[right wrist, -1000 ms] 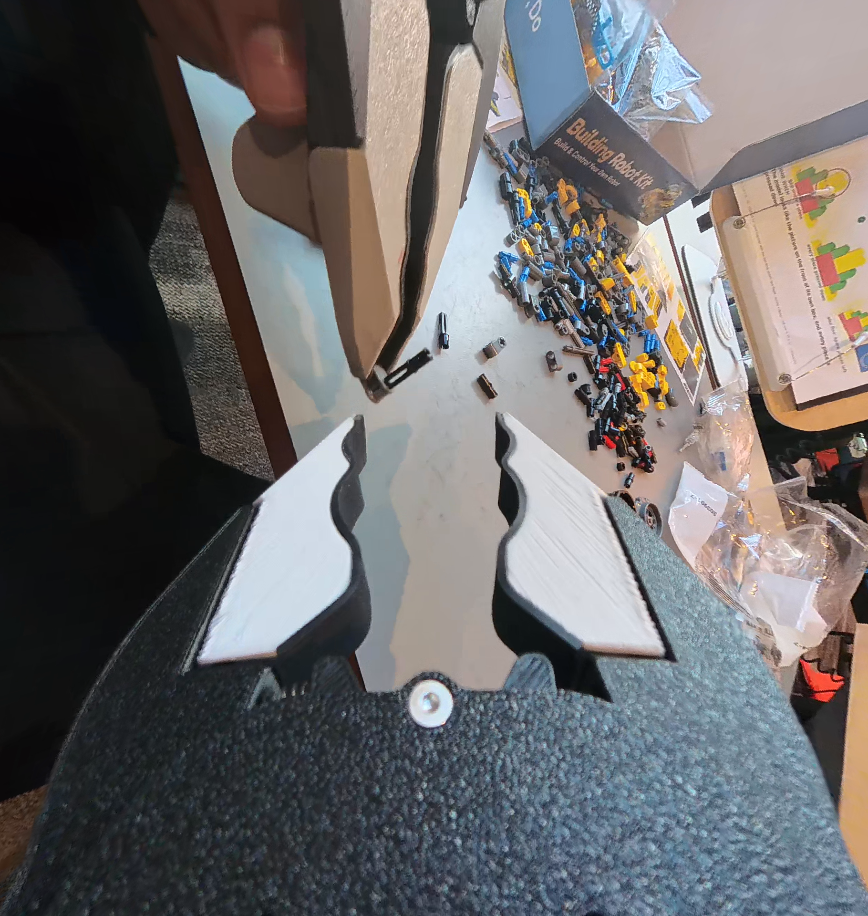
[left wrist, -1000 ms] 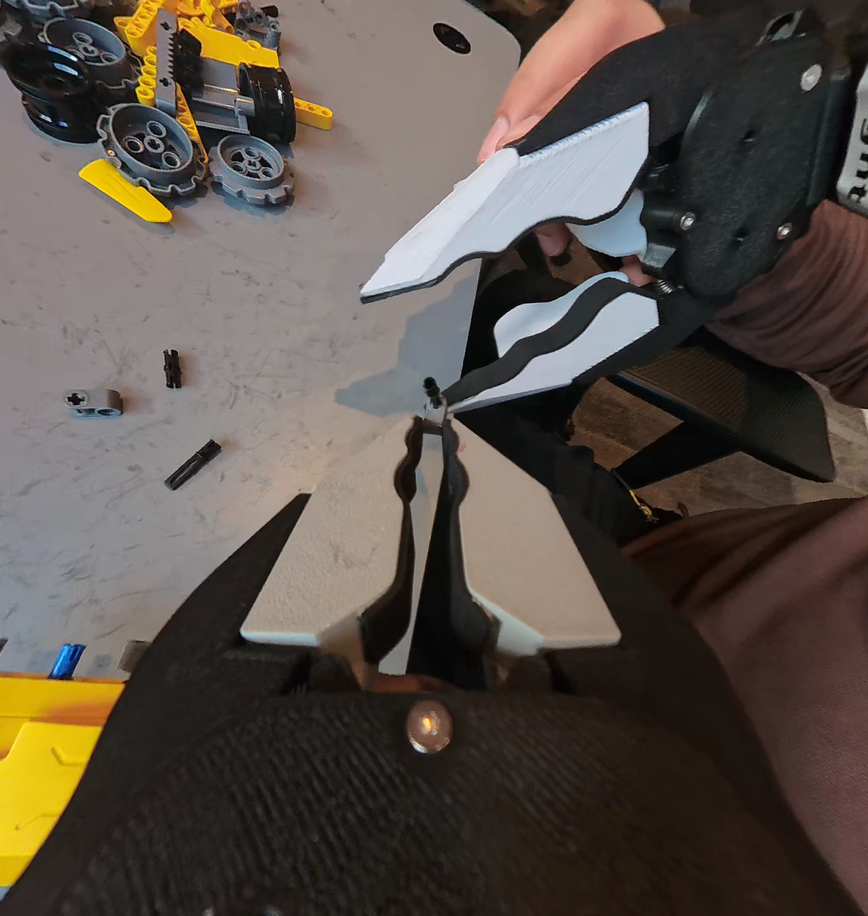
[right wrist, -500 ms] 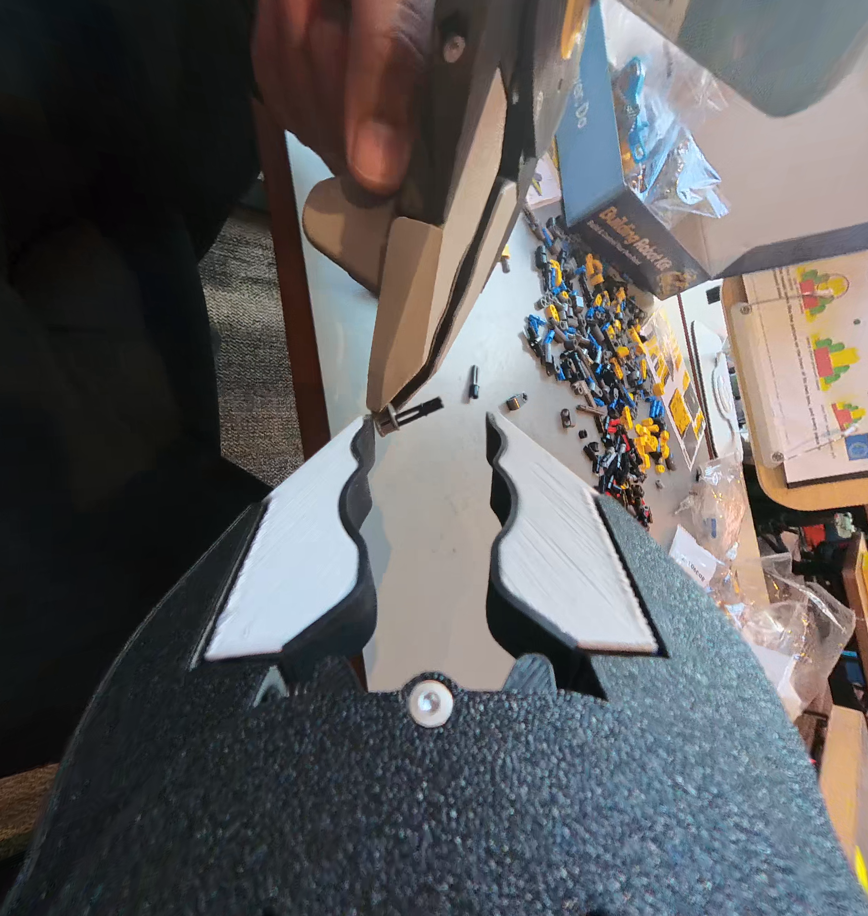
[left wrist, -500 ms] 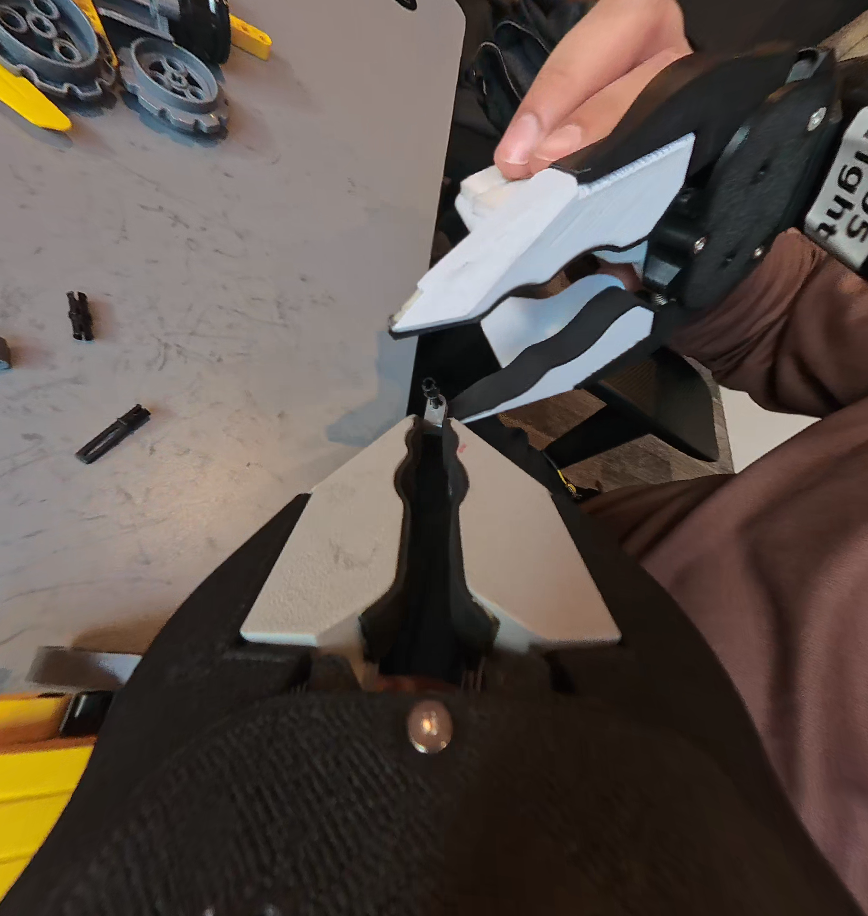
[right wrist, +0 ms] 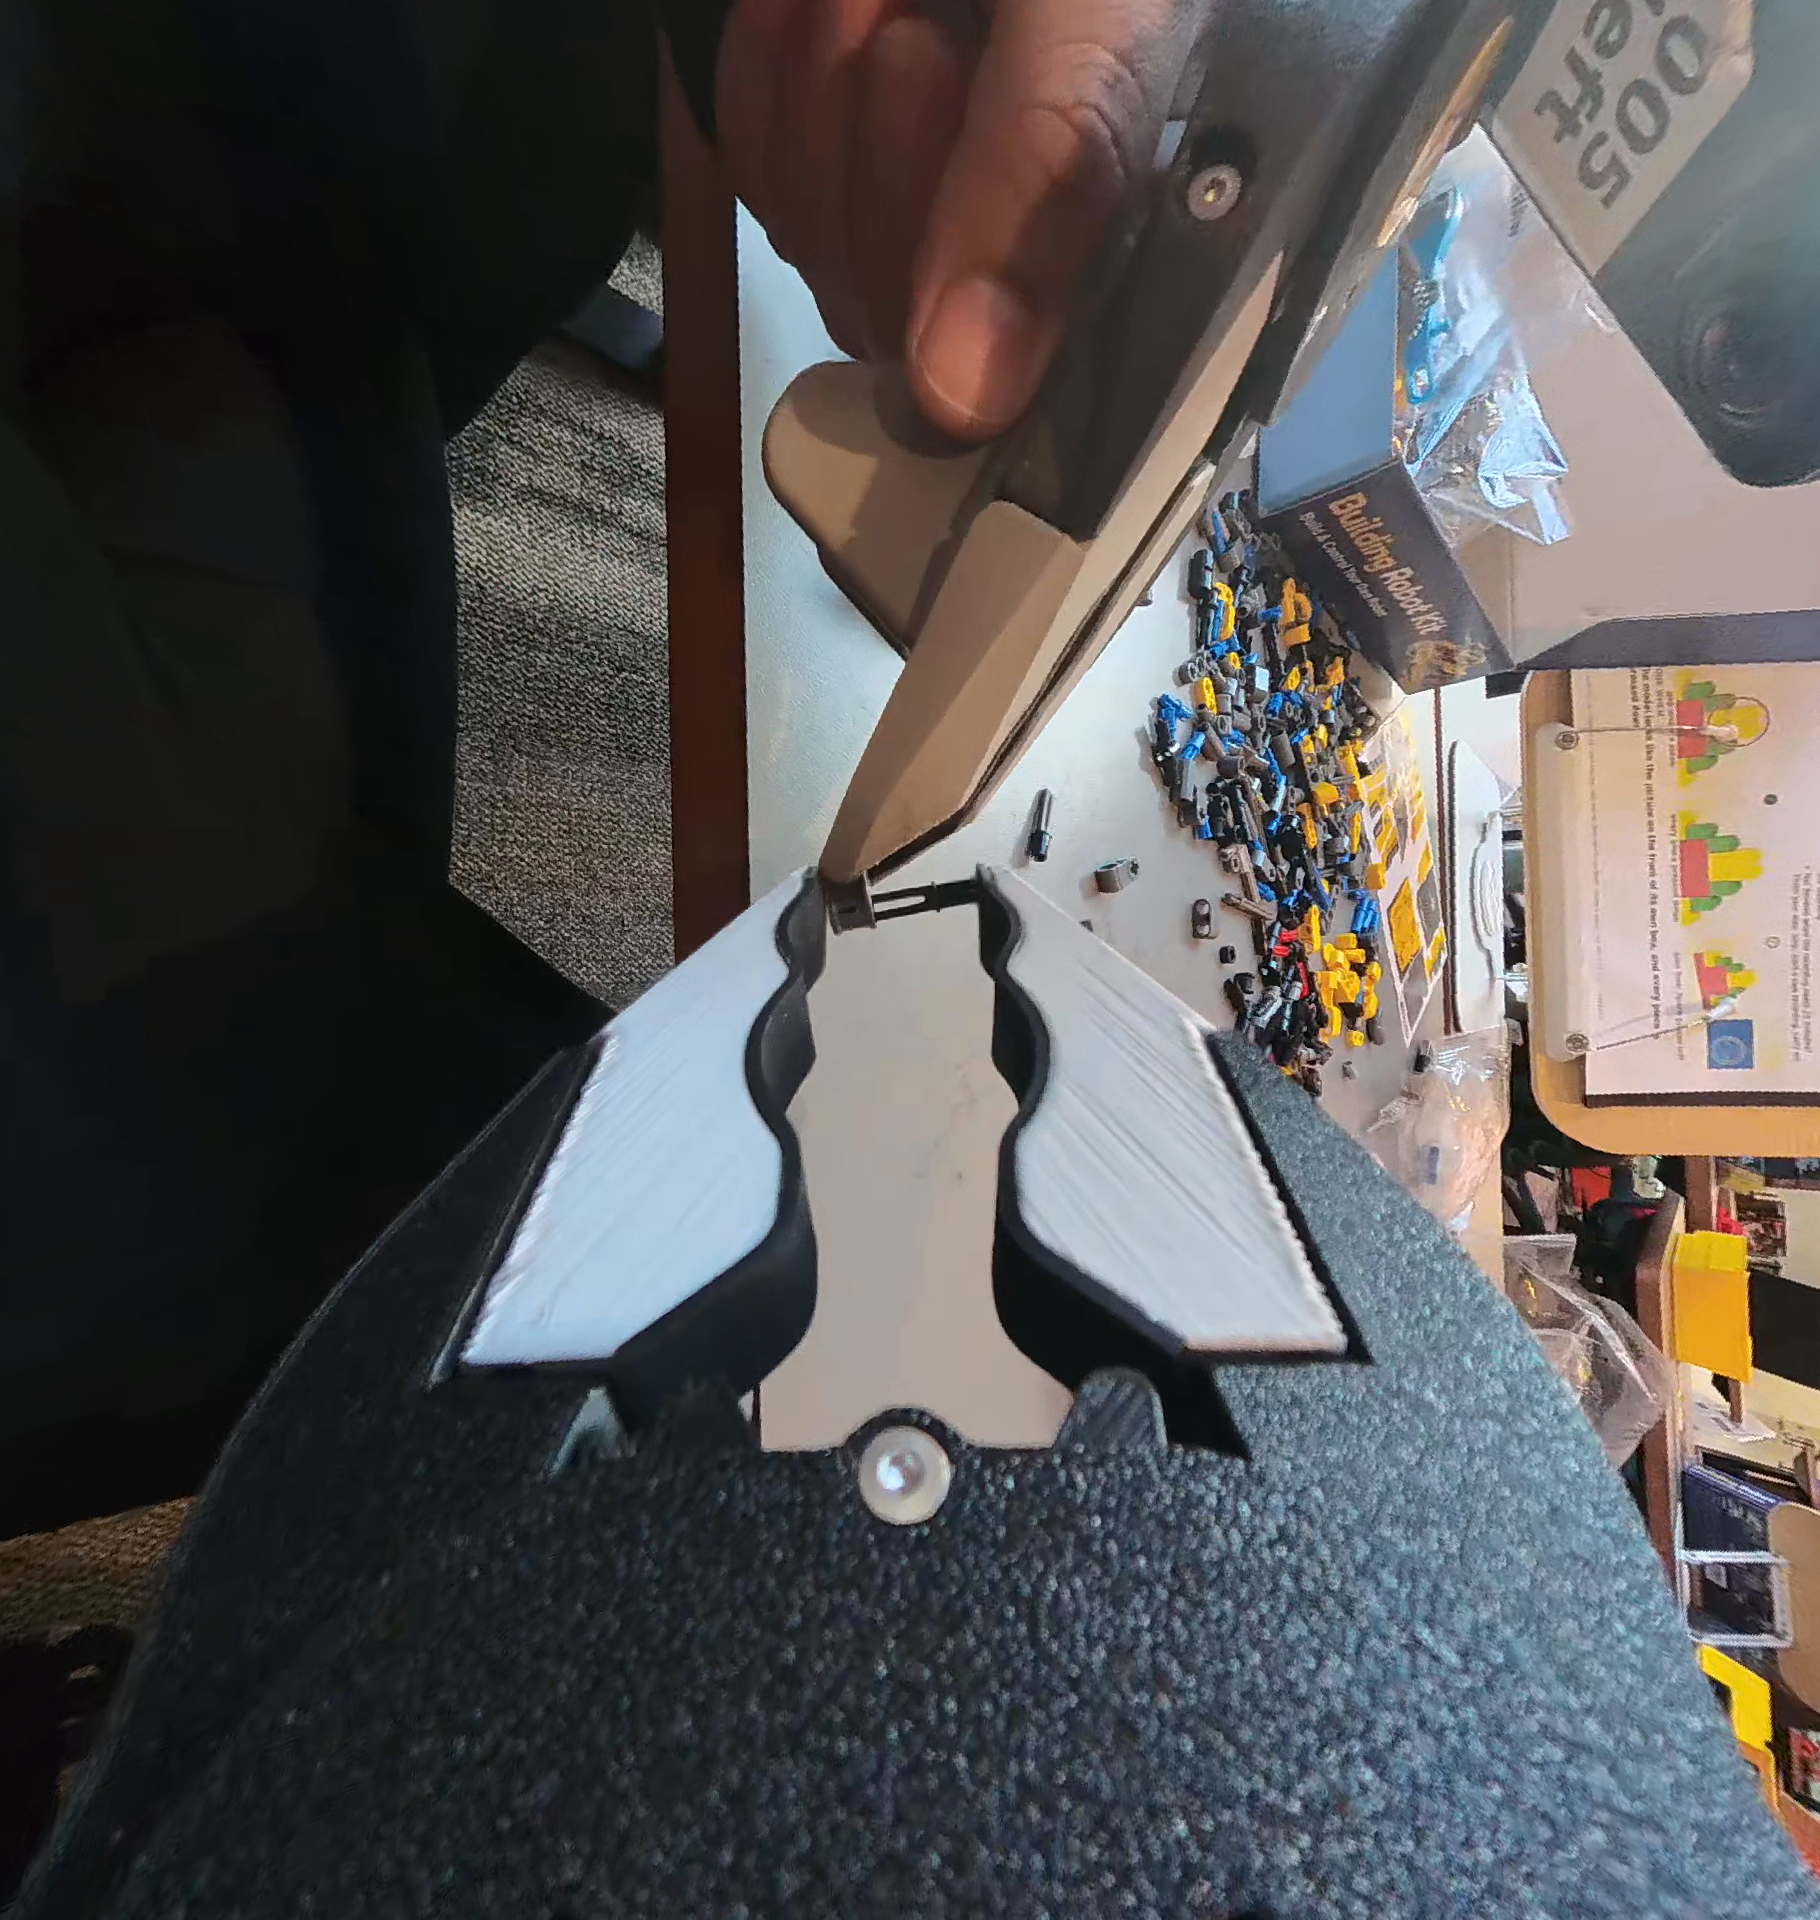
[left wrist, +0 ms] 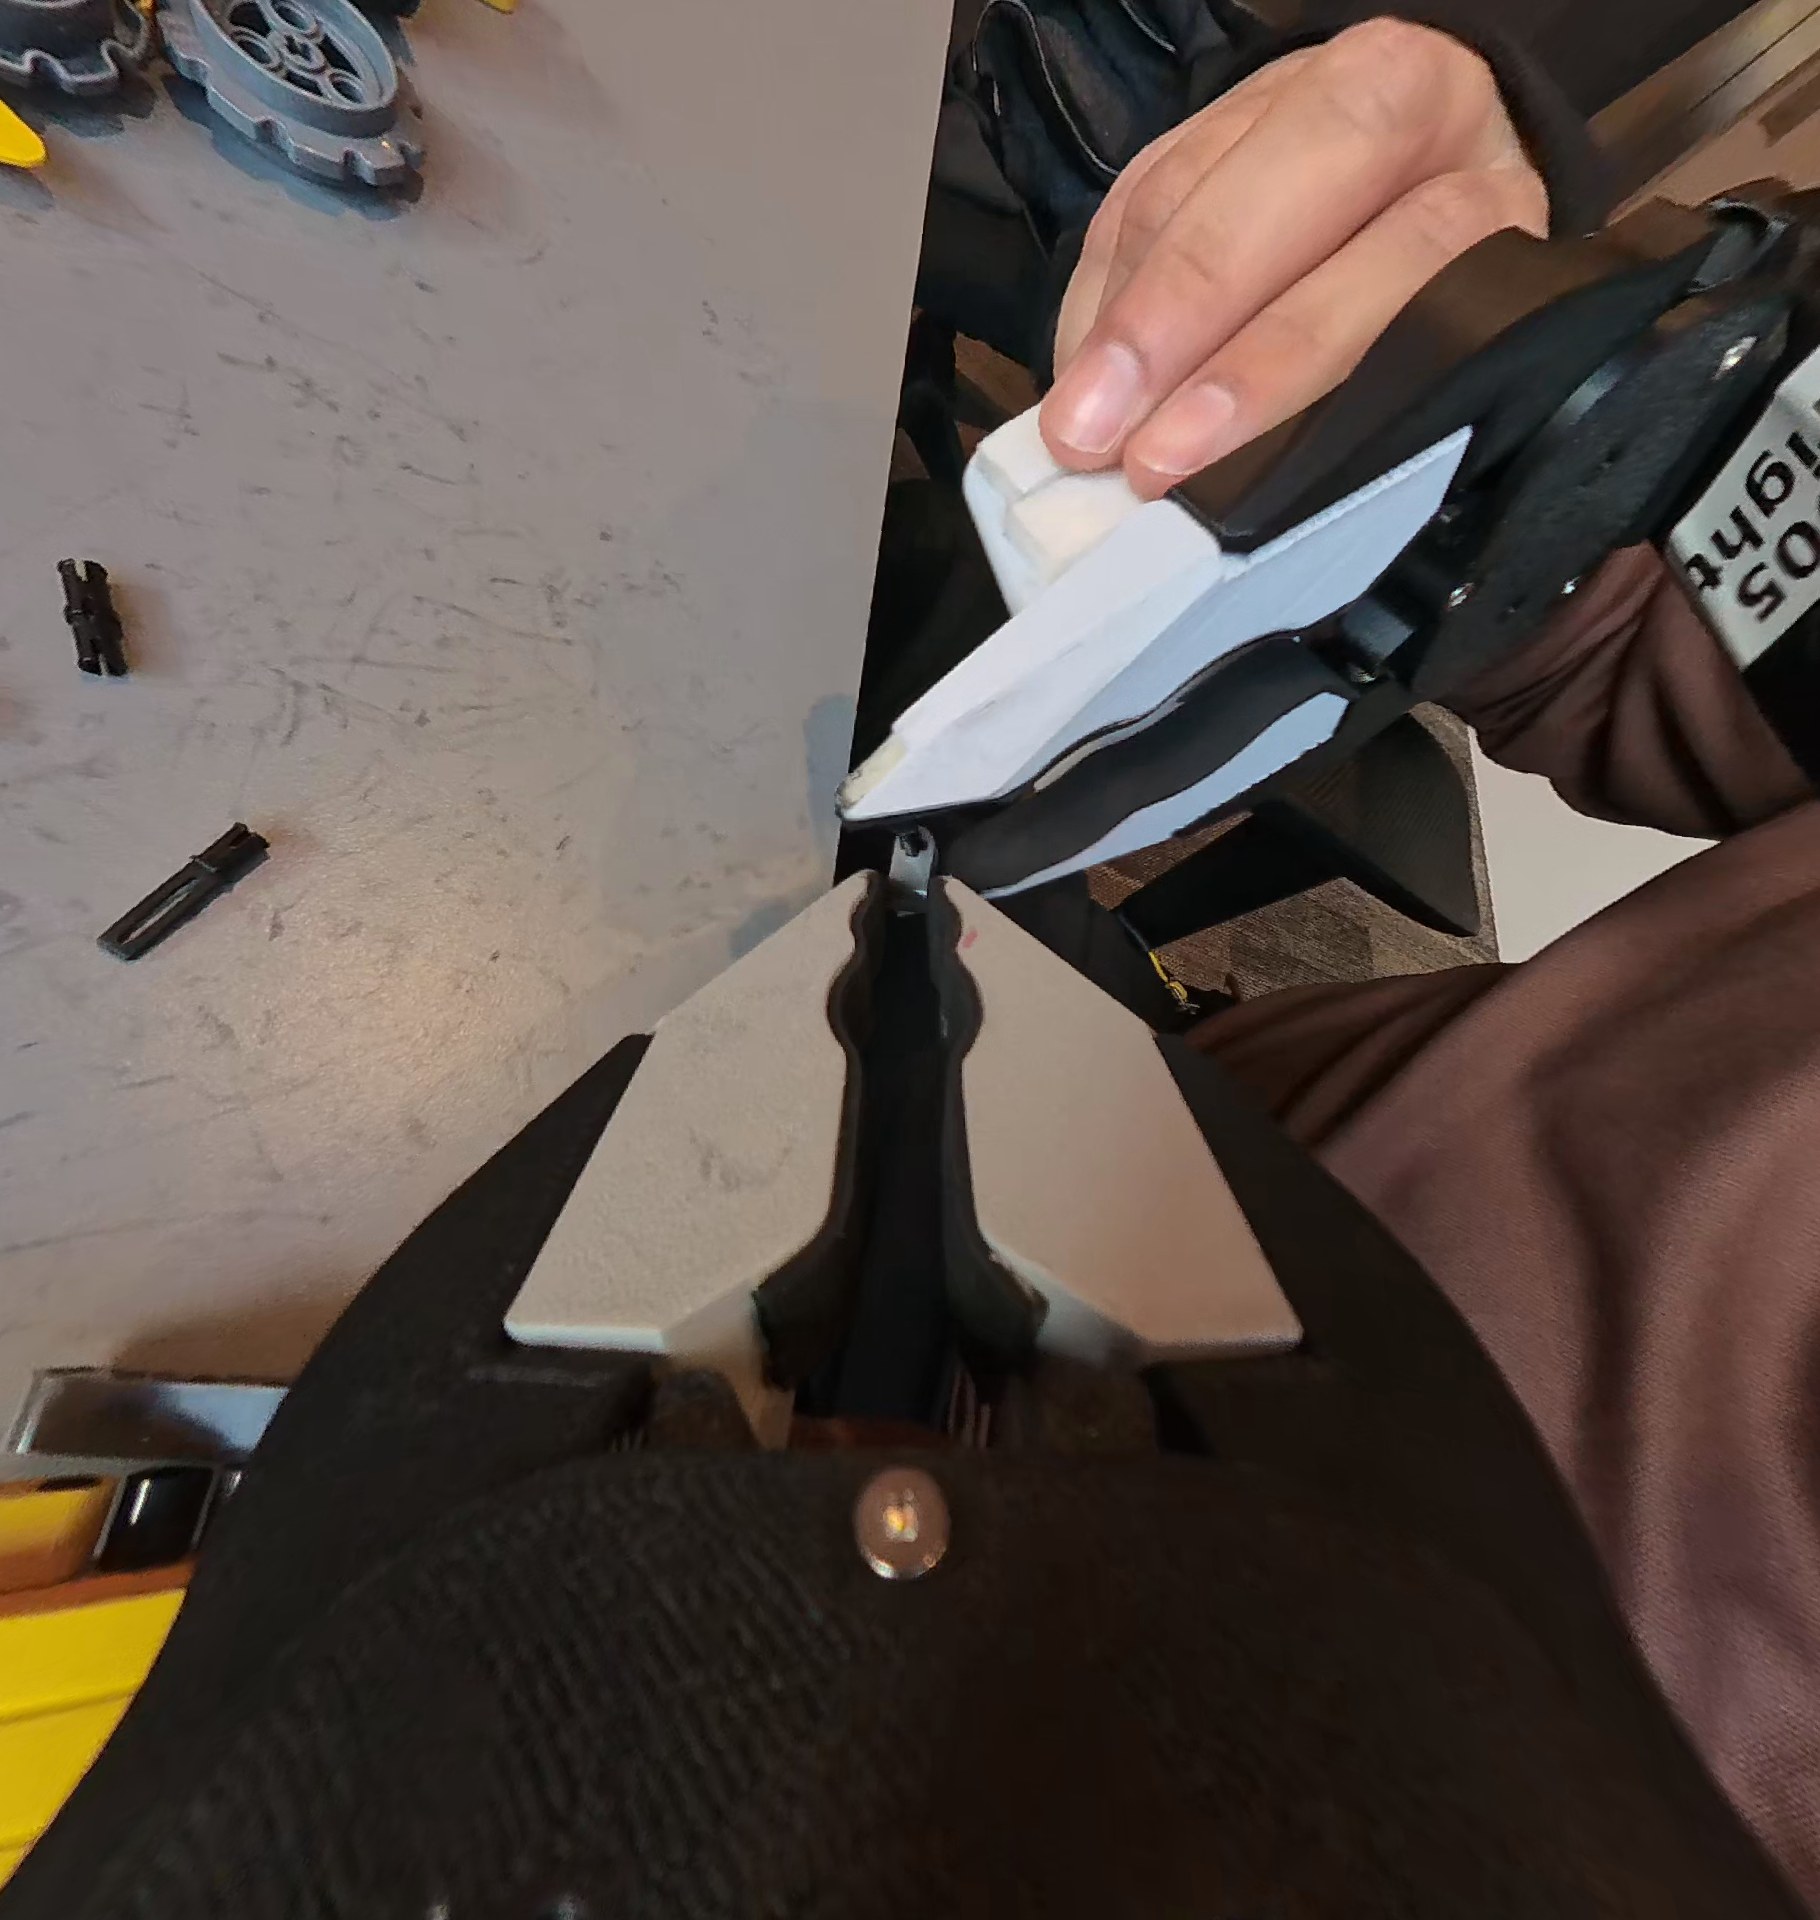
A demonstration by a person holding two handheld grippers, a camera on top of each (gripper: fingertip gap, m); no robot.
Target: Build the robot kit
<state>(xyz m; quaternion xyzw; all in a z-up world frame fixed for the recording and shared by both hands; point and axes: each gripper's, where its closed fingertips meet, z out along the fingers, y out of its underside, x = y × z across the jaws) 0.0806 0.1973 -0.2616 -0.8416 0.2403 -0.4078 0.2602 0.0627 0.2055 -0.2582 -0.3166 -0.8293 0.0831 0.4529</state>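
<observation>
The left claw [left wrist: 911, 899] is clamped on a small grey connector with a black pin [right wrist: 890, 906] at the counter [left wrist: 470, 520] edge — the right claw [right wrist: 895, 904] stands apart around the pin's ends

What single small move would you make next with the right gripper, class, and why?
Probably close the right gripper: its jaws stand open on either side of the small grey-and-black pin piece, which the shut left gripper holds out by its grey end, black pin spanning the gap.
</observation>
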